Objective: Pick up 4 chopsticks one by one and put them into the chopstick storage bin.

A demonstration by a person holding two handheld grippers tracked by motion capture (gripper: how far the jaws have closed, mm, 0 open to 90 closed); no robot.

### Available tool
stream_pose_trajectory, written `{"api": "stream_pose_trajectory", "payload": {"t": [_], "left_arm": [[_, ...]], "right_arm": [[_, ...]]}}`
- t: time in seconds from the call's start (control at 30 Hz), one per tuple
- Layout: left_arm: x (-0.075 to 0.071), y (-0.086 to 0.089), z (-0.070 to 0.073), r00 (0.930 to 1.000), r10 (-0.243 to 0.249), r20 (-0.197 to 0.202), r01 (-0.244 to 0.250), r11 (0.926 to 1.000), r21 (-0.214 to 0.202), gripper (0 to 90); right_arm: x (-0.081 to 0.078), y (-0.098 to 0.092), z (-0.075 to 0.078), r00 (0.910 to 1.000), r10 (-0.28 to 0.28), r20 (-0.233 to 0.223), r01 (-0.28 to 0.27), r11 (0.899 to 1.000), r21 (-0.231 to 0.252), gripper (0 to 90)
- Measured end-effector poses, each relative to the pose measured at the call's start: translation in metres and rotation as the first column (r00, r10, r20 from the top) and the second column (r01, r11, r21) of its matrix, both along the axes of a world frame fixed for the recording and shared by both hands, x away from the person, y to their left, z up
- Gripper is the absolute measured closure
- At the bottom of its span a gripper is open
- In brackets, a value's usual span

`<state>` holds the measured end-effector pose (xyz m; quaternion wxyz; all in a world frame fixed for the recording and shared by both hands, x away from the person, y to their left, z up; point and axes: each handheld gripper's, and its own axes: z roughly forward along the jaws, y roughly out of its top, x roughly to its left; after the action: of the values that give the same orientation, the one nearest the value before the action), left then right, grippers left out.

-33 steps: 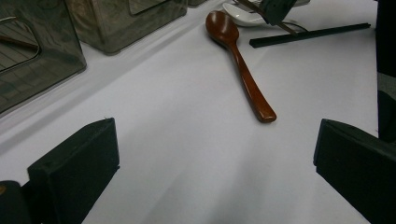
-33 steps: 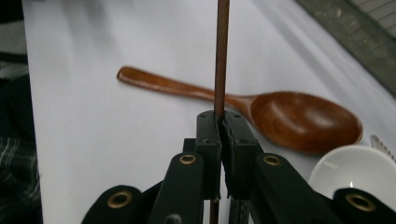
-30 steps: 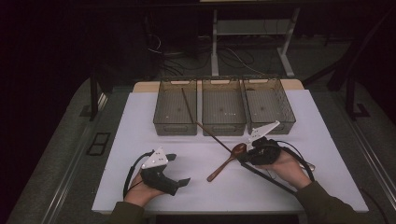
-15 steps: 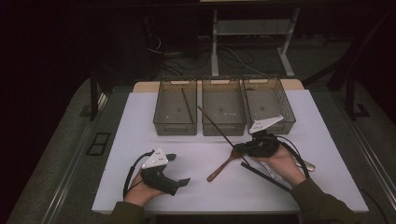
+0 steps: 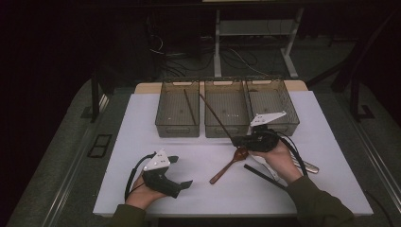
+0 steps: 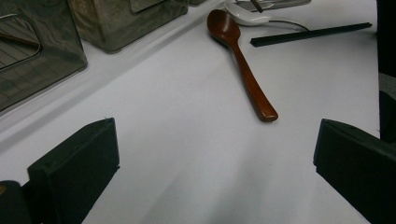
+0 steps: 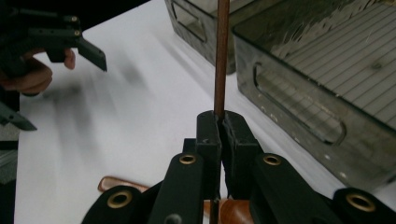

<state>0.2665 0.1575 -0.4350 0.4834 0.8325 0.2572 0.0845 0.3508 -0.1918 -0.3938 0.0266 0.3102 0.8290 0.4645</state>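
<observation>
- The right tool point(image 5: 236, 140) is clenched on a brown chopstick point(image 5: 215, 115); in the right gripper view its two black jaws press together with the thin stick point(image 7: 221, 51) rising straight up from between them.
- In the high view the chopstick slants up and to the left from the tool, over the front wall of the middle bin point(image 5: 226, 131), with its far end above the gap between the middle bin and the left bin point(image 5: 177, 129).
- The right hand point(image 5: 279, 158) holds that tool just in front of the middle and right bins, near the right bin point(image 5: 283, 127).
- A single dark stick point(image 5: 190, 107) lies inside the left bin.
- A brown wooden spoon point(image 5: 228, 165) lies on the white tabletop point(image 5: 142, 123), its bowl just under the right tool and its handle pointing toward the person; the left gripper view shows the same spoon point(image 6: 243, 65) lying flat.
- A black chopstick point(image 5: 263, 176) lies on the tabletop beside the right hand, just right of the spoon handle and apart from it; in the left gripper view it point(image 6: 310, 34) lies beyond the spoon's bowl.
- A white spoon point(image 6: 247, 16) lies at the far edge of the left gripper view, just beyond the brown spoon's bowl.
- A silvery utensil handle point(image 5: 309, 166) pokes out from behind the right wrist.
- The left tool point(image 5: 182, 171) is released: its jaws stand wide apart with bare tabletop between them, and the left hand point(image 5: 142, 191) rests it at the near left of the tabletop, well apart from the spoon.
</observation>
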Motion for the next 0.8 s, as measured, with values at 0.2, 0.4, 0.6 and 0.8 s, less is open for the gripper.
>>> {"api": "stream_pose_trajectory", "payload": {"t": [0.2,0.4,0.6,0.8], "left_arm": [[0.001,0.0,-0.001,1.0,0.004,0.001,-0.004,1.0,-0.007,0.0],[0.0,0.0,-0.001,1.0,0.008,0.001,-0.008,0.9999,-0.013,0.0],[0.001,-0.001,-0.001,0.9999,0.016,-0.003,-0.016,0.9997,-0.019,0.0],[0.001,-0.001,-0.001,0.9997,0.026,0.0,-0.026,0.9995,-0.017,0.0]], "right_arm": [[0.007,0.009,0.007,0.9998,-0.005,0.017,0.005,1.0,0.028,85.2],[0.016,0.022,0.013,0.9992,-0.014,0.037,0.011,0.998,0.059,85.2],[0.027,0.036,0.019,0.9988,-0.021,0.043,0.018,0.997,0.081,85.2],[0.038,0.049,0.026,0.9982,-0.04,0.045,0.035,0.993,0.109,85.2]]}}
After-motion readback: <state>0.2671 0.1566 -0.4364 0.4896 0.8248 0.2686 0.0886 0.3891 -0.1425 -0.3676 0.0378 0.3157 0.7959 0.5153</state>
